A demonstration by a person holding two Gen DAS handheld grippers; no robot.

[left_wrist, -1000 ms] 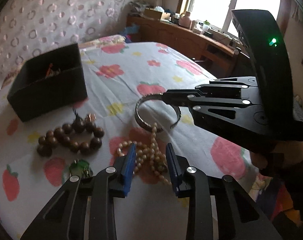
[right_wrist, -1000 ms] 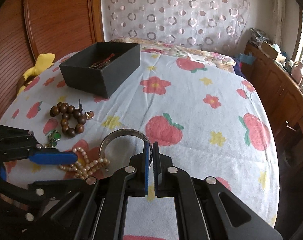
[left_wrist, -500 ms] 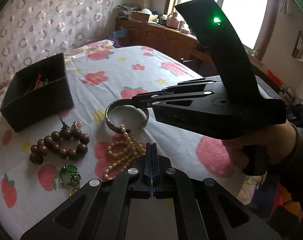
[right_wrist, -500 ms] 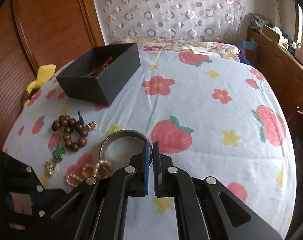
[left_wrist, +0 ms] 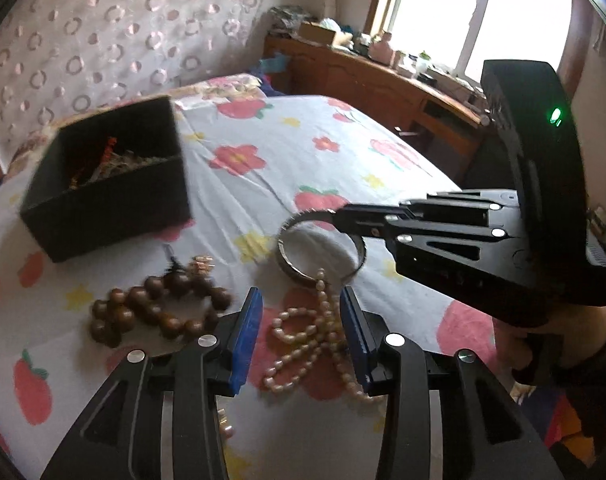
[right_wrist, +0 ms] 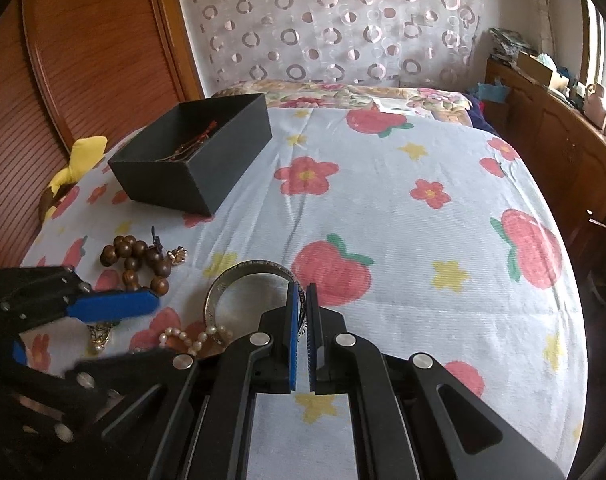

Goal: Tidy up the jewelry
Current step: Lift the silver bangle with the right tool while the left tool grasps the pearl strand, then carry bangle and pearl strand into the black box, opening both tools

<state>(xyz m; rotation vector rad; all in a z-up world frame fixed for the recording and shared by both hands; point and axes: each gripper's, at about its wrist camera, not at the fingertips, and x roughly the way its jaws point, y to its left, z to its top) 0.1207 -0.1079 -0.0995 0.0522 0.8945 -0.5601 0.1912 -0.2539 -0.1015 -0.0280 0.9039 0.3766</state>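
A silver bangle [left_wrist: 299, 268] [right_wrist: 239, 276] lies on the flowered cloth. My right gripper [right_wrist: 301, 296] [left_wrist: 335, 216] is shut on its rim. A pearl strand [left_wrist: 307, 336] [right_wrist: 191, 338] lies just in front of my left gripper [left_wrist: 299, 312], which is open with its blue pads on either side of the pearls. A brown wooden bead bracelet [left_wrist: 159, 312] [right_wrist: 139, 256] lies to the left. A black open box [left_wrist: 103, 204] [right_wrist: 199, 176] with some jewelry inside stands at the back left.
A small gold trinket [right_wrist: 177, 255] lies by the wooden beads. A yellow soft toy [right_wrist: 77, 160] sits beyond the table's left edge. A wooden cabinet [right_wrist: 551, 132] runs along the right wall under the window. The cloth-covered table [right_wrist: 403, 220] stretches to the right.
My left gripper was shut half a second ago and has opened, moving forward over the pearl strand. My right gripper stays shut on the bangle.
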